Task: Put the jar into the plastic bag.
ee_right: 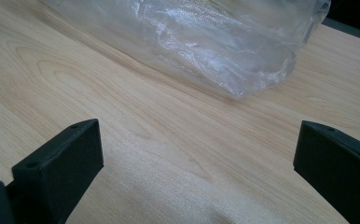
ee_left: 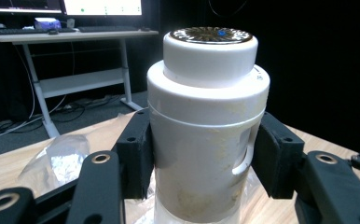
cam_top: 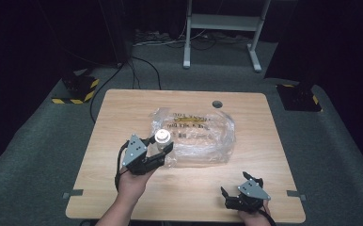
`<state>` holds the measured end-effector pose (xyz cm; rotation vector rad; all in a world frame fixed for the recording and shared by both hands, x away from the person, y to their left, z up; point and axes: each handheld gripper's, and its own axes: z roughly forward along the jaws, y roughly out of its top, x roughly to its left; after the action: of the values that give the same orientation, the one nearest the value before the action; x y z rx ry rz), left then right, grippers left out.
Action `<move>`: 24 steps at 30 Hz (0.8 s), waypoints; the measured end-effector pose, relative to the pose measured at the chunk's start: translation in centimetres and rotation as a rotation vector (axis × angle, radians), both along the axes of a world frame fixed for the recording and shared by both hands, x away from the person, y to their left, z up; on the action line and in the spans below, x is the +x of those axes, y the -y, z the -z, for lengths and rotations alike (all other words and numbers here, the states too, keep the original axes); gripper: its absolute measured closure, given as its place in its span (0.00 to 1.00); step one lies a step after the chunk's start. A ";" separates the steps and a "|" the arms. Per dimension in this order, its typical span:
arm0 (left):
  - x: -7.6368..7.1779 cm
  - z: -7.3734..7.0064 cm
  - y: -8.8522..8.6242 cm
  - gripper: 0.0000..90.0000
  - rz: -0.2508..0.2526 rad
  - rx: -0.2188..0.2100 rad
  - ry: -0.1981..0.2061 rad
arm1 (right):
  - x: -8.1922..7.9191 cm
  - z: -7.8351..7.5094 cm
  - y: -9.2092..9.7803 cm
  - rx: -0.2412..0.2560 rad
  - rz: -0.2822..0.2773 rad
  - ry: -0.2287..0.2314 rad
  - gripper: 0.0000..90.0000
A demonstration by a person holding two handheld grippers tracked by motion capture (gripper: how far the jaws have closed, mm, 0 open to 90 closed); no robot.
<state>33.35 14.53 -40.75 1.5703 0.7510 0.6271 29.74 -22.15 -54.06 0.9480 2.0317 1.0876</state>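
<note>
Wooden surface is seen w/ a clear plastic bag laid at centre. White jar is held upright at bag's near-left edge, pinched by left claw. Right claw is kept spread, near-right, apart from bag.

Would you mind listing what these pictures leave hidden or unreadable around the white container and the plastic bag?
- White container: its base is cut off by the bottom edge of the left gripper view; in the high view the left tool covers its body.
- Plastic bag: the yellow print is too small to read in the high view.
- Right tool: its tips are cut off by the bottom and right edges of the right gripper view.
</note>
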 end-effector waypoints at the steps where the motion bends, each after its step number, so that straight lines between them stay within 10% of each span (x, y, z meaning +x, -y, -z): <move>1: 0.1 -0.1 0.1 0.51 -0.002 -0.007 0.001 | 0.0 0.0 0.0 0.000 0.000 0.001 0.01; 24: 3.0 -1.1 2.1 0.51 -0.036 -0.034 0.027 | -0.1 0.0 0.0 0.008 -0.003 0.006 0.01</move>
<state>36.32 12.48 -39.70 1.5174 0.7673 0.6570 29.67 -22.20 -54.06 0.9453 2.0259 1.0991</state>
